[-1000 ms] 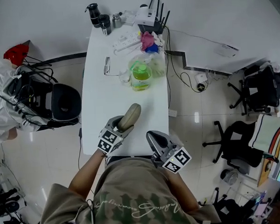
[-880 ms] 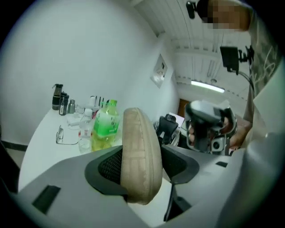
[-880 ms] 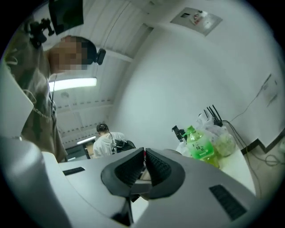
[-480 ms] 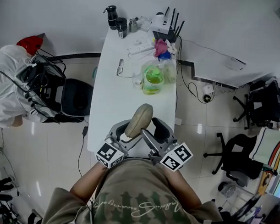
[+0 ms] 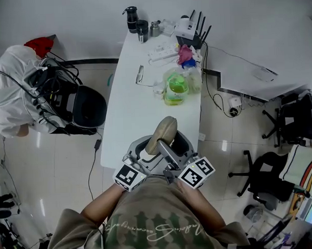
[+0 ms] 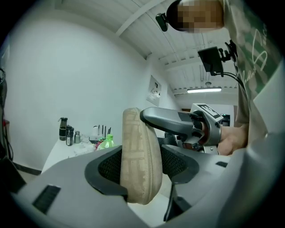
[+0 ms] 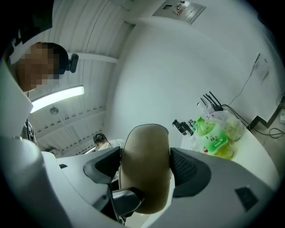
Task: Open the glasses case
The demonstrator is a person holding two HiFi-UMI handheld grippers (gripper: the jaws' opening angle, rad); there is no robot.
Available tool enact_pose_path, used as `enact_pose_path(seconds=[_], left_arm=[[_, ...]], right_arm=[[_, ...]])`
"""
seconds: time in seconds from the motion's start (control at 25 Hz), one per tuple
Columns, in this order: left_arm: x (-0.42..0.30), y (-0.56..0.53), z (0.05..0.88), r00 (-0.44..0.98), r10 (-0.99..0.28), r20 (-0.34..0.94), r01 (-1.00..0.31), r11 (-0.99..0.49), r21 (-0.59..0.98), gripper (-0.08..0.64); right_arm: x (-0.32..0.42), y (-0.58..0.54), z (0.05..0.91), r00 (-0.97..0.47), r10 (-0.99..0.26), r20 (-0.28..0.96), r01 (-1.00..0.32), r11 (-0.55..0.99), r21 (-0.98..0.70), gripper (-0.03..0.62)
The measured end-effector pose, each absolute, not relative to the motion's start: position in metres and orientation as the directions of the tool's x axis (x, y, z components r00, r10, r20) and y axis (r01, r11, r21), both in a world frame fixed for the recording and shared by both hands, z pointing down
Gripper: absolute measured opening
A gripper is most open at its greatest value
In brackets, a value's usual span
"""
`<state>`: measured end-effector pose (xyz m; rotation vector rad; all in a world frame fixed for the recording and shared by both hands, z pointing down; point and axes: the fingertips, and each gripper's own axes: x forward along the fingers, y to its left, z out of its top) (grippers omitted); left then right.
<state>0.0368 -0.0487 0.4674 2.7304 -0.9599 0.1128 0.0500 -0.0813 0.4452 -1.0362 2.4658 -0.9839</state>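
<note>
The glasses case [image 6: 139, 147] is gripped by the left gripper [image 6: 142, 164] jaws. The right gripper [image 7: 144, 168] jaws have just been opened around it, released.

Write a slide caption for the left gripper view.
Left gripper clamps the tan glasses case edge-on; the right gripper, jaws just opened, straddles its upper end.

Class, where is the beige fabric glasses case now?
Head view, lower centre: the left gripper clamps the glasses case over the white table's near end, between the right gripper's jaws, which have just been opening.
</note>
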Motion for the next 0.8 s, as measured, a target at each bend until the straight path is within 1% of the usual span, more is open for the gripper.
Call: enact_pose_path(seconds=[0.12,0.36,0.64,0.8], left_arm=[[0.036,-0.048,0.465,0.786,-0.6,0.148,-0.618,-0.757,0.212,0.273],[0.03,-0.045,0.472,0.807,-0.573,0.144,-0.591,-0.79,0.165,0.273],[0.025,-0.039,0.461,0.869,-0.482,0.113,-0.494,-0.831,0.255,0.275],[0.022,-0.038,0.466,0.868,-0.476,0.139,-0.495,-0.851,0.175,0.273]], right_arm=[[0.051,-0.079,0.444,-0.706,-0.708,-0.011,-0.51,0.518,-0.687,0.346],[0.046,-0.074,0.445,-0.725,-0.688,0.012,-0.526,0.542,-0.655,0.327],[0.043,-0.071,0.442,-0.759,-0.651,0.0,-0.49,0.572,-0.658,0.319],[0.039,-0.07,0.441,-0.782,-0.624,0.001,-0.479,0.599,-0.642,0.321]])
